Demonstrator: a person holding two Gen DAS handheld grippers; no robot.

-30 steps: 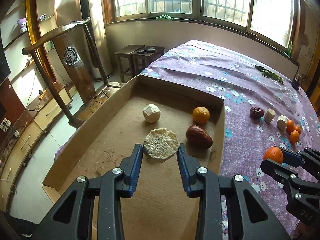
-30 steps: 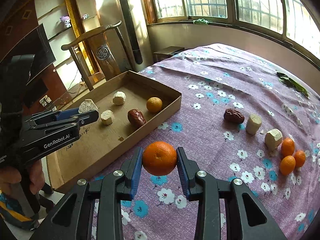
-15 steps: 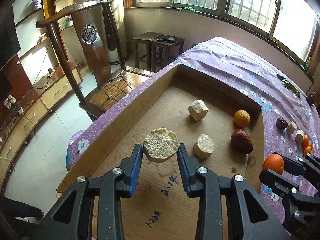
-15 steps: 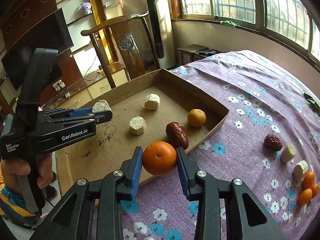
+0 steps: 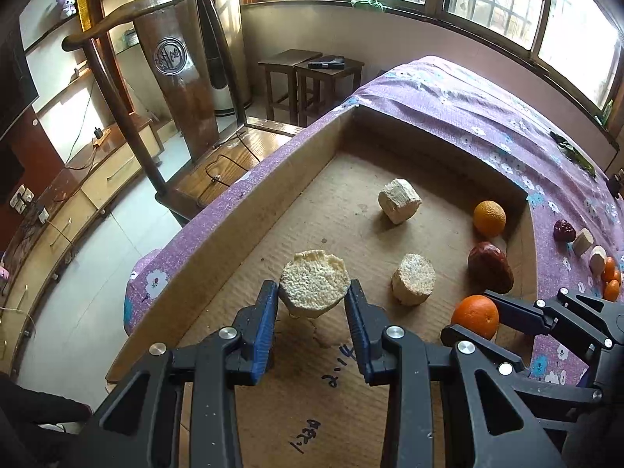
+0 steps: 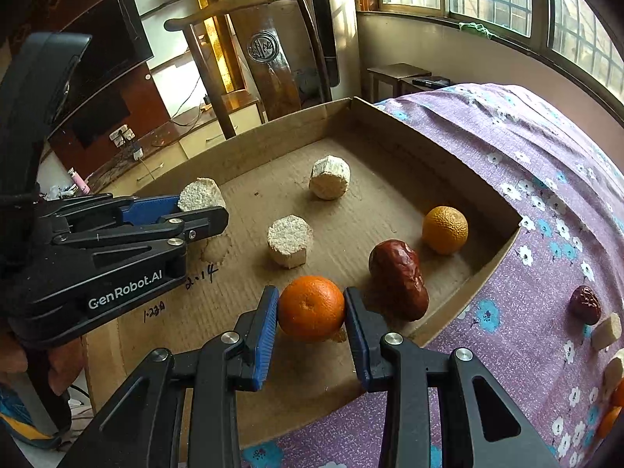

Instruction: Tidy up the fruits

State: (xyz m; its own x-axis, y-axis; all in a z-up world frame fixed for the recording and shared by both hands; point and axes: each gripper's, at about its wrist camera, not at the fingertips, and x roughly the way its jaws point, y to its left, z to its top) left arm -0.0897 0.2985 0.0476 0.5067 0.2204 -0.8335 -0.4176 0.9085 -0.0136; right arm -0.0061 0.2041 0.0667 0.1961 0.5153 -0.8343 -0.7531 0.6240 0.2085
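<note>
Cardboard makes up the shallow box (image 5: pixel 273 179) lying on the purple flowered cloth (image 6: pixel 546 179), and both claws hang over its near part with their loads. The left gripper (image 5: pixel 312 308) is closed on a pale fibrous cut chunk (image 5: pixel 314 286), pinched by its sides, low over the box floor near the left wall. The right gripper (image 6: pixel 311 312) is clamped on an orange mandarin (image 6: pixel 311 308), low over the near right part of the box, just beside the red date (image 6: pixel 398 279).

Already on the floor are two more pale chunks, one in the middle (image 6: pixel 289 241) and one farther back (image 6: pixel 329 177), and a second mandarin (image 6: pixel 444 229) in the far right corner. More pieces wait on the cloth to the right: another date (image 6: pixel 585 304), pale chunks and small mandarins.

Judging from this, the risks lie in the release. The mandarin is round, so letting go from any height could send it rolling into the date or across the box. The two claws also sit close together, so a careless sideways move could knock one against the other. The chunk looks crumbly, and a hard squeeze might break bits off.

Whether either load already touches the cardboard I cannot tell, since the fingers hide the undersides. The small mandarins at the right edge are cut off, and the handwriting on the box floor (image 5: pixel 339 370) is barely legible.
</note>
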